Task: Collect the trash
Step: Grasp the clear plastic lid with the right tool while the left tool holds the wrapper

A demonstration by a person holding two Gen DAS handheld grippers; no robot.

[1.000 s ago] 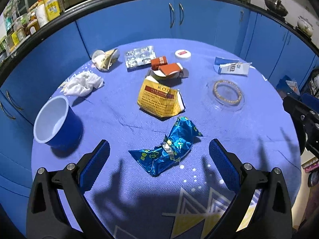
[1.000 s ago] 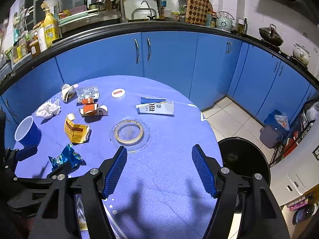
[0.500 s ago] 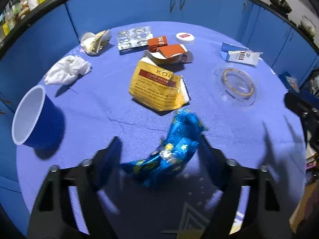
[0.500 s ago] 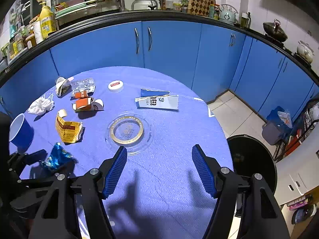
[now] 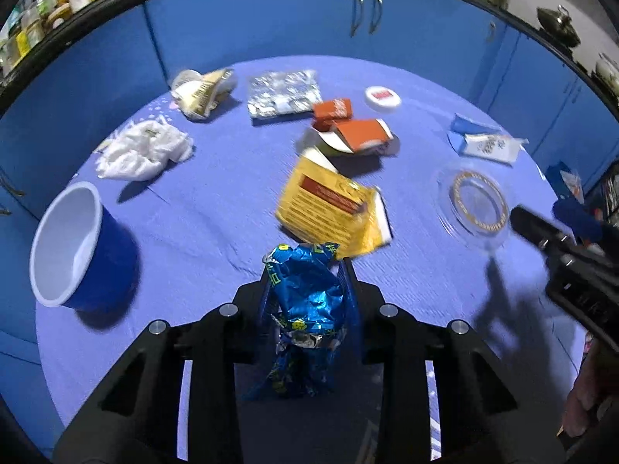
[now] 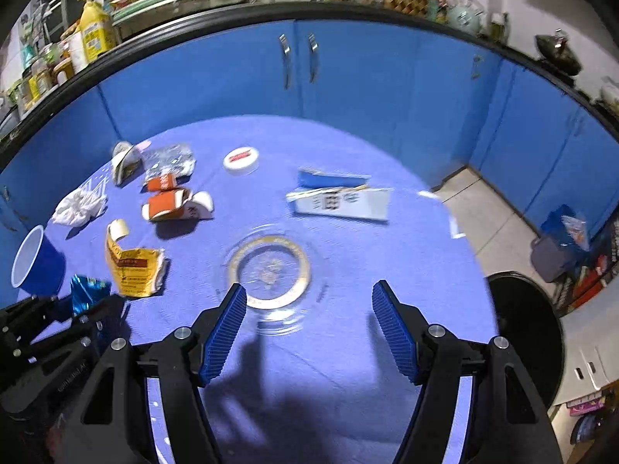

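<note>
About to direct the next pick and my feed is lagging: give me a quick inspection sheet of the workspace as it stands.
Surface: round table with blue cloth, wrinkled.
Job's things: blue foil wrapper clamped in the left tongs; yellow packet, orange cartons, crumpled tissue, blister pack, crushed paper cup, flattened blue-white box lie on the cloth.
Clutter: blue cup tilted; glass dish; white lid.
Grippers: left tongs shut; right tongs open, empty, over the dish.
Cables: nothing seen.
Surroundings: blue cabinets; black bin on the floor to the right.
</note>
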